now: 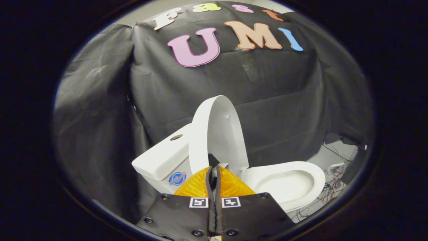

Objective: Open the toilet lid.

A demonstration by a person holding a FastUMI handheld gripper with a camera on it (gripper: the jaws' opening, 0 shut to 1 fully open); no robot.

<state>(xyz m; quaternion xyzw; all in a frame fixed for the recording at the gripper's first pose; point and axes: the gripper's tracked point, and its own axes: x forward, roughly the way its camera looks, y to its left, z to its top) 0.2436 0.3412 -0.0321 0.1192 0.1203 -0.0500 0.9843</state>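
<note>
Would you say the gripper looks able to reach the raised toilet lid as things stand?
Probably yes. The gripper, its fingers nearly together, sits right at the lower edge of the upright toilet lid, with nothing between them. Whether the fingers pinch the lid's edge is unclear.

The place was a recording booth set up inside a lab or a workshop, not a real bathroom. The walls [274,87] were made of black cloth, hung loosely with many folds and creases, and a pale ceiling or wall showed above the top edge of the cloth. A white toilet [287,182] stood alone on a light floor [329,155], with its tank [160,159] in front of the cloth, and no pipes or tiles were seen around it. Loose cables [329,192], some red and some dark, lay in a tangle on the floor beside the bowl, near some small equipment that was too small to tell.
</note>
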